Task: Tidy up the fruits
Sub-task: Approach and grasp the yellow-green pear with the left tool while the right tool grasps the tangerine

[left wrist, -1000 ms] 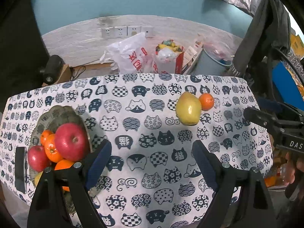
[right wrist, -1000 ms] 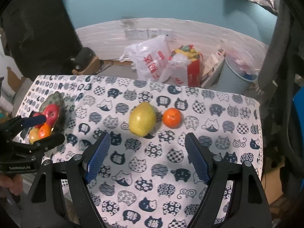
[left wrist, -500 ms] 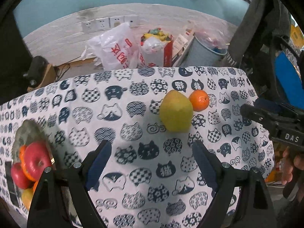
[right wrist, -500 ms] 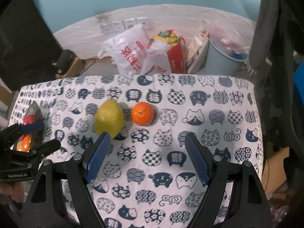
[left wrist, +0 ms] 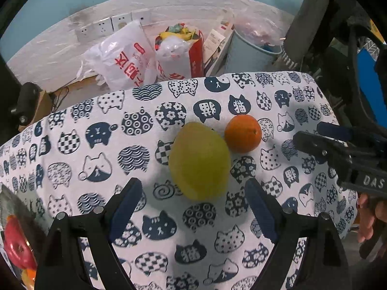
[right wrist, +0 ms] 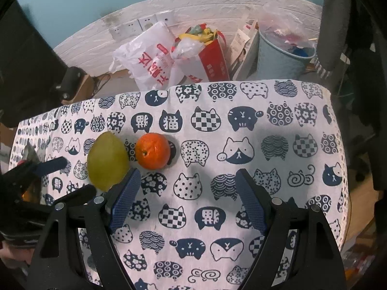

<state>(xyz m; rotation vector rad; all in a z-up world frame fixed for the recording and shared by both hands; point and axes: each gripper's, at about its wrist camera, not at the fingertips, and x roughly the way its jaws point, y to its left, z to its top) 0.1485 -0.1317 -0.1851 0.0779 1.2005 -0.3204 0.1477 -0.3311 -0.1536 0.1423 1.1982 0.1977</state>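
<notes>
A large yellow-green pear (left wrist: 199, 162) lies on the cat-print tablecloth (left wrist: 145, 145), touching an orange (left wrist: 243, 133) to its right. My left gripper (left wrist: 193, 207) is open and empty, just short of the pear. My right gripper (right wrist: 187, 199) is open and empty; the pear (right wrist: 106, 160) and orange (right wrist: 152, 150) lie ahead to its left. A plate of red apples and oranges (left wrist: 14, 239) shows at the left wrist view's lower left edge. The right gripper (left wrist: 338, 149) also shows at the right of the left wrist view, and the left gripper (right wrist: 55, 176) shows at the left of the right wrist view.
Beyond the table's far edge stand a white plastic bag (left wrist: 121, 60), a red bag of rubbish (left wrist: 181, 48) and a pale blue bucket (right wrist: 280, 58). A dark garment (left wrist: 307, 24) hangs at the right.
My left gripper has moved right and forward, from the fruit plate to the pear. My right gripper has shifted right, so the pear and orange now lie to its left.
</notes>
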